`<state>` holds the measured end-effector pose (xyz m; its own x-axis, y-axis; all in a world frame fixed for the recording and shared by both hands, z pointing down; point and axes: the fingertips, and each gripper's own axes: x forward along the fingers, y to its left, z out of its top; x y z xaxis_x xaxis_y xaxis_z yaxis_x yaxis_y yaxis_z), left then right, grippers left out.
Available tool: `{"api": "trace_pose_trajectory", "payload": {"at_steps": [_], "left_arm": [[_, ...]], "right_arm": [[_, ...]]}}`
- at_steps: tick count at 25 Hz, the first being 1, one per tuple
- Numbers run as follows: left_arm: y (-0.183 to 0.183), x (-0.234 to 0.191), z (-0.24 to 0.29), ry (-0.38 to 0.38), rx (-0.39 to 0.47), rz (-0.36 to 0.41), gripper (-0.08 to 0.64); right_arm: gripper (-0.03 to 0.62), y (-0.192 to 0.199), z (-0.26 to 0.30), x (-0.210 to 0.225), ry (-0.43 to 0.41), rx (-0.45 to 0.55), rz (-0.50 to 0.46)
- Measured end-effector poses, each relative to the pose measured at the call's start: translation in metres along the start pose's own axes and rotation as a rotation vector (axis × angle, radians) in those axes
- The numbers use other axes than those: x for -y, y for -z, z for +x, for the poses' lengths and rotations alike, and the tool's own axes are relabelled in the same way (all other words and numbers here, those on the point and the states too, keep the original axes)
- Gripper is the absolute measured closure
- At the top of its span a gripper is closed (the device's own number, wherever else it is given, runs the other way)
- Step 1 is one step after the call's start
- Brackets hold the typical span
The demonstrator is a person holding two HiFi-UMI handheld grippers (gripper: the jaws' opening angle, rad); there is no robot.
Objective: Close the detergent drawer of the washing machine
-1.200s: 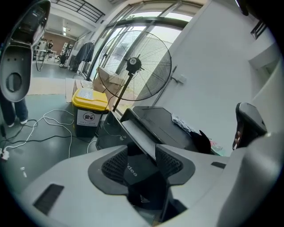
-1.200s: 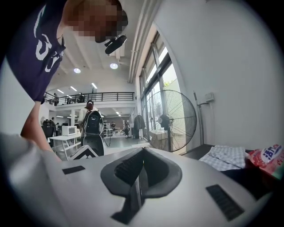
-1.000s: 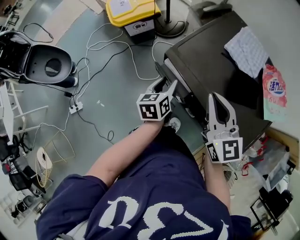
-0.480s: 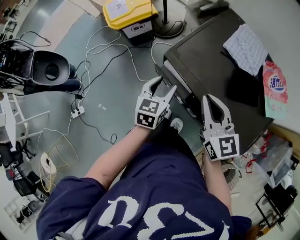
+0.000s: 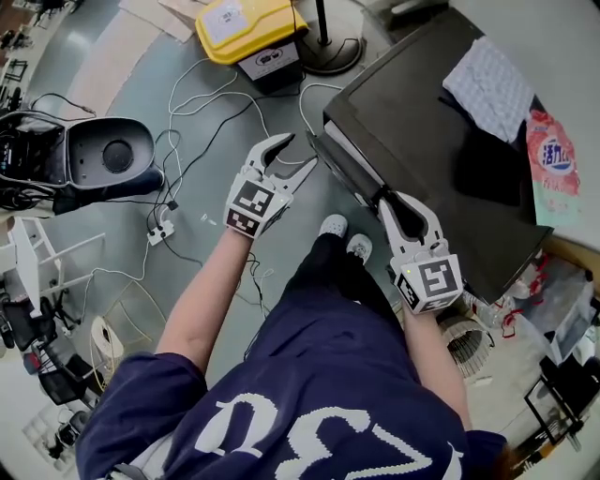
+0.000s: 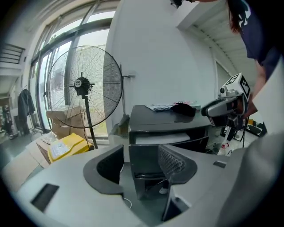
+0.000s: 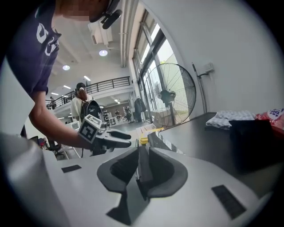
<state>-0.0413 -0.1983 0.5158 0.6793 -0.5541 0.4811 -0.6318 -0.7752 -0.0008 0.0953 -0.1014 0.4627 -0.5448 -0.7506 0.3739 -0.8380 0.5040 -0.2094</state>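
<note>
On my right gripper (image 5: 401, 208) the jaws have just been opening: a narrow gap with a thin dark edge in it, at the washing machine's (image 5: 422, 112) front. The detergent drawer (image 5: 356, 175) sits along that front's top strip. My left gripper (image 5: 298, 152) gapes empty above the floor (image 5: 216, 112).

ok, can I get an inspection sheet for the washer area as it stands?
Surface: washing machine, dark flat top.
Job's things: detergent drawer on the front edge; open or shut not clear from here.
Clutter: white cloth, dark cloth and pink pouch on the top.
Grippers: left gripper apart from the machine, fingers wide apart, empty; right gripper by the front edge, fingers have just been opening, narrowly apart, nothing between.
Cables: loose leads and power strip on the floor.
Surroundings: yellow bin, fan base.
</note>
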Motion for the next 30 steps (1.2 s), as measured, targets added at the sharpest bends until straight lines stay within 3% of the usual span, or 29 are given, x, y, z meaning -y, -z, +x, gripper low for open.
{"api": "trace_pose_trajectory", "payload": {"at_steps": [3,7,12,15,24,30], "left_arm": [[0.01,-0.011,0.004,0.037,-0.015,-0.01,0.313],[0.016,-0.005,0.017,0.164,-0.025,-0.011,0.313],[0.013,-0.004,0.028,0.243,-0.043,0.016,0.313],[0.011,-0.003,0.031,0.267,-0.052,0.049,0.313],[0.011,-0.005,0.034,0.282,-0.04,0.026,0.328],[-0.001,-0.007,0.049,0.262,-0.04,0.019,0.328]], "right_arm": [[0.503,0.022,0.01,-0.007,-0.013,-0.063,-0.003],[0.448,0.045,0.025,-0.012,-0.021,-0.13,-0.011],[0.451,0.058,0.033,-0.01,0.011,-0.174,-0.022],[0.529,0.062,0.032,-0.012,0.029,-0.169,-0.019],[0.537,0.061,0.033,-0.01,0.019,-0.154,0.021],[0.537,0.055,0.035,0.007,0.098,-0.135,0.07]]}}
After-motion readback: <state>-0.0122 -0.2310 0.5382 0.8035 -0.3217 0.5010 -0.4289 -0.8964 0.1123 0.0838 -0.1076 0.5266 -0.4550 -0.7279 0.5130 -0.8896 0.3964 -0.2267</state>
